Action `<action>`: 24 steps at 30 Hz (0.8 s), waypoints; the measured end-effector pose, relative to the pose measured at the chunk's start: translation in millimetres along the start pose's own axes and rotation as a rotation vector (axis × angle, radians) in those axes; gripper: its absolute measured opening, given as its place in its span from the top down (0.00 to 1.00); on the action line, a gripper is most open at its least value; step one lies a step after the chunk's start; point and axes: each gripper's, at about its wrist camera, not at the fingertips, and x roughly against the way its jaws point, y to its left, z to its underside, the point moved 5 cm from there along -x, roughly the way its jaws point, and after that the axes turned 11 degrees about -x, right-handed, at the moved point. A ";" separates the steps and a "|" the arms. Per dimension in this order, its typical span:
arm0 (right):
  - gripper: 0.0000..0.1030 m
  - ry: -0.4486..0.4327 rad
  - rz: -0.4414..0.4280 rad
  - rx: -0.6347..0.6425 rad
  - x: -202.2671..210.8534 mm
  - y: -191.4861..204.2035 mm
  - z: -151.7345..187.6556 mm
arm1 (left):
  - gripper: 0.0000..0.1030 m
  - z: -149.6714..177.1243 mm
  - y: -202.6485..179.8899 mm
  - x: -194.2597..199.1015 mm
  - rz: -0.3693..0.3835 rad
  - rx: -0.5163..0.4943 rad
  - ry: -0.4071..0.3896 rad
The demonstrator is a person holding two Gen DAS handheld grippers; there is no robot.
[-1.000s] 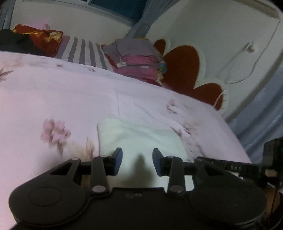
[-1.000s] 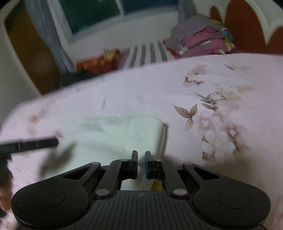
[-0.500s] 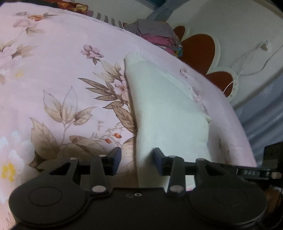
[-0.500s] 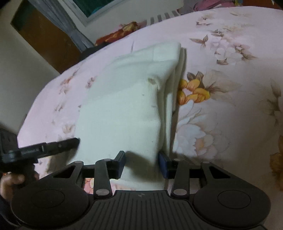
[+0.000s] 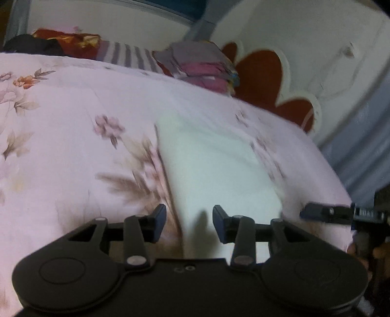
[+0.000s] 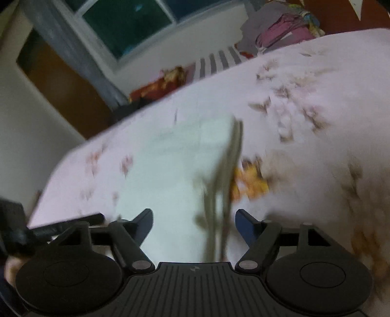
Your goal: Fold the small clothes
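A pink floral bedspread [image 5: 73, 136] lies under a striped pillow [image 5: 126, 54], before a red-and-white headboard [image 5: 263, 73].

Pink floral bedspread [image 5: 73, 146] fills the room, red scalloped headboard [image 5: 258, 73] against white wall [image 5: 316, 36], dark window [image 6: 129, 22] beside grey curtain [image 6: 73, 48].

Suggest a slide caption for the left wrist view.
Left gripper, jaws open, poised over a folded white garment on a floral bedspread.
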 end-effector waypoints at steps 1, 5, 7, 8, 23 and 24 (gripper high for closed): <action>0.29 0.005 -0.010 -0.022 -7.3 0.0 -6.7 | 0.61 -4.7 5.0 -6.0 0.011 0.039 -0.002; 0.50 0.065 -0.044 -0.062 -38.0 3.1 -14.4 | 0.61 -11.1 14.5 -23.3 0.017 0.097 0.003; 0.52 0.094 0.015 -0.062 -54.6 1.8 -12.1 | 0.61 -6.2 14.1 -31.8 0.002 0.097 0.036; 0.57 0.100 0.034 -0.059 -59.4 2.6 -11.5 | 0.61 -4.0 14.2 -33.6 -0.001 0.094 0.049; 1.00 0.142 0.117 0.020 -61.9 -9.8 -6.0 | 0.64 14.3 -19.3 -46.0 -0.051 -0.081 0.165; 1.00 0.142 0.128 0.039 -60.1 -8.7 -5.2 | 0.64 16.7 -21.2 -45.1 -0.057 -0.097 0.168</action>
